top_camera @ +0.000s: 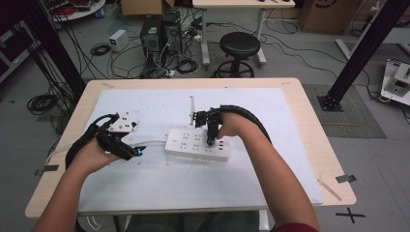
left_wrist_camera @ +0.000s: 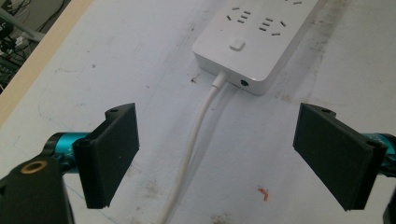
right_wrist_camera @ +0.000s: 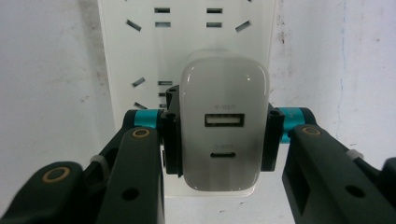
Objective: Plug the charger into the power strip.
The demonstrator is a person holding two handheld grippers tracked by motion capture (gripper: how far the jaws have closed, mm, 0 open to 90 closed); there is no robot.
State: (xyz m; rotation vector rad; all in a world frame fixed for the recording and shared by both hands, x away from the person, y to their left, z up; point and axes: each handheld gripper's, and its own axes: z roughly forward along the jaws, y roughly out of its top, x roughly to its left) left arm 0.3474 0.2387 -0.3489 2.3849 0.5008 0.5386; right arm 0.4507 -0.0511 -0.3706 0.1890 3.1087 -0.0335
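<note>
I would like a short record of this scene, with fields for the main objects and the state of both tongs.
surface: white mat on wooden table
object: white plastic power strip, white cord at its end
left tongs: open, empty, facing the strip's switch end
right tongs: shut on white USB charger block, above the strip

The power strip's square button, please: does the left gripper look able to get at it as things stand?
Probably yes. The left gripper is open, facing the button on the power strip; bare mat and the white cord lie between, and the right gripper works farther along.
</note>
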